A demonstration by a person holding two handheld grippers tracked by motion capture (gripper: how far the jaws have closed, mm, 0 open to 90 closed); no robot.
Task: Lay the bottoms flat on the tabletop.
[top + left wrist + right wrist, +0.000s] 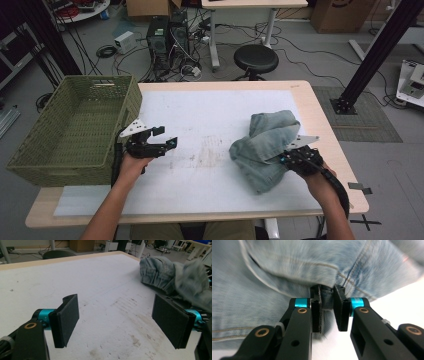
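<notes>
Two hand-held grippers work the bench. The right hand-held gripper (327, 307) has its jaws clamped on a seam fold of the denim garment (267, 147), which lies bunched near the right edge of the bench (210, 107). The left hand-held gripper (120, 322), jaws wide apart and empty, hovers near the left edge beside the green basket (75, 127); the garment lies well apart to its right.

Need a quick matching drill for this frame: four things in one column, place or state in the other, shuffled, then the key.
1. left gripper
2. right gripper
3. jeans
4. basket

A. green, at the table's left edge
B. fingers wide apart over bare table
C. crumpled on the table's right side
D. fingers pinching denim

Pairs: 1-B, 2-D, 3-C, 4-A
</notes>
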